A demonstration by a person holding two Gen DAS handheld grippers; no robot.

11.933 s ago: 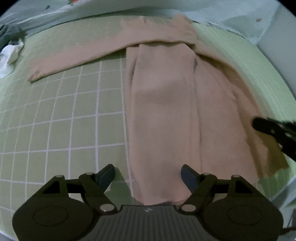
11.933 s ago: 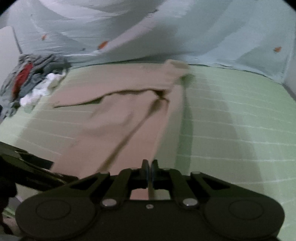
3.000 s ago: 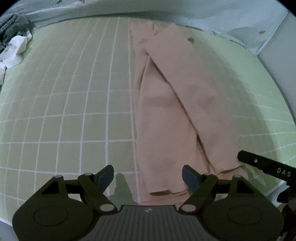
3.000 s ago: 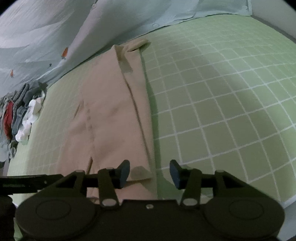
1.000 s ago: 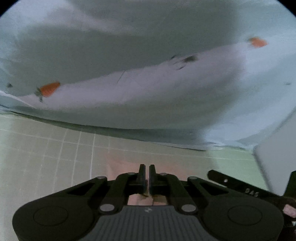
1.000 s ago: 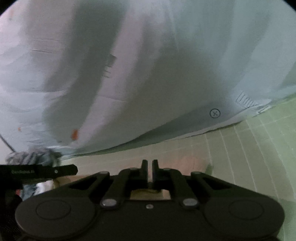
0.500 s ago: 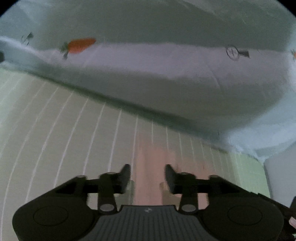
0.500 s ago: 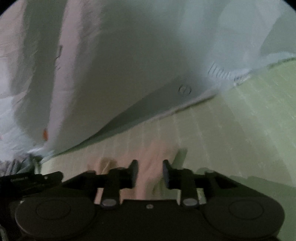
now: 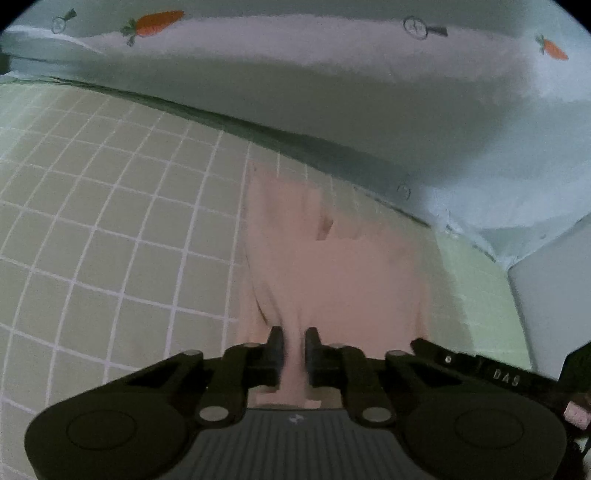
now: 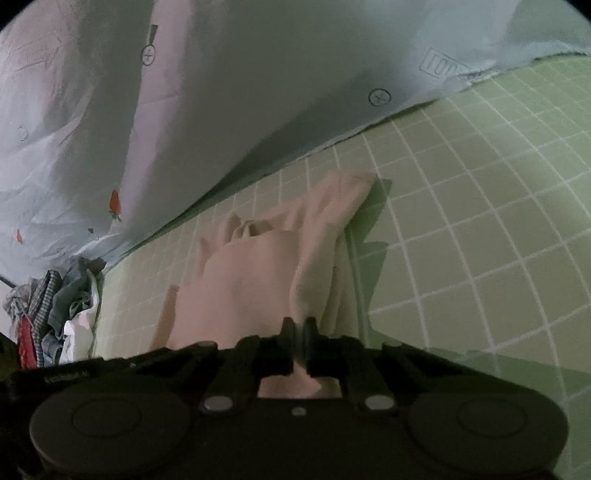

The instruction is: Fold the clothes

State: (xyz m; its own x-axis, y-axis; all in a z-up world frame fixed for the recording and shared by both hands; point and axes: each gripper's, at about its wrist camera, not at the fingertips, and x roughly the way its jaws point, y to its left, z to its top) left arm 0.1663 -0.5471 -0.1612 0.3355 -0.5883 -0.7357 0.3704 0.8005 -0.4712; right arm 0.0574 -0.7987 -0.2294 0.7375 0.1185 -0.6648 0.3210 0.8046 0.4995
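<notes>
A: Where is the garment, and how does it lie?

B: The peach garment (image 9: 332, 266) is folded into a narrow, doubled strip on the green grid-lined sheet (image 9: 110, 221), its far end close to the pale blue bedding (image 9: 332, 110). The cloth looks soft and matte, with loose rolls and creases near the top fold in the right wrist view (image 10: 266, 266).

A: And the tongs?

B: The left tongs (image 9: 294, 338) stand only slightly apart, a narrow gap with a ridge of peach cloth running between the two fingers. Whether they pinch it or merely straddle it, I cannot tell. The right tongs (image 10: 300, 325) are nearly closed on a raised fold of the same garment at its right edge; the cloth bunches up between the fingers, so they grip it.

A: What surrounds it?

B: The sheet is light green with thin white lines in squares. The bedding behind is smooth and draped, printed with small orange carrots (image 9: 155, 22) and ringed symbols. Off to the left, a heap of mixed clothes (image 10: 55, 314), grey, white and red, lies at the sheet's edge.
</notes>
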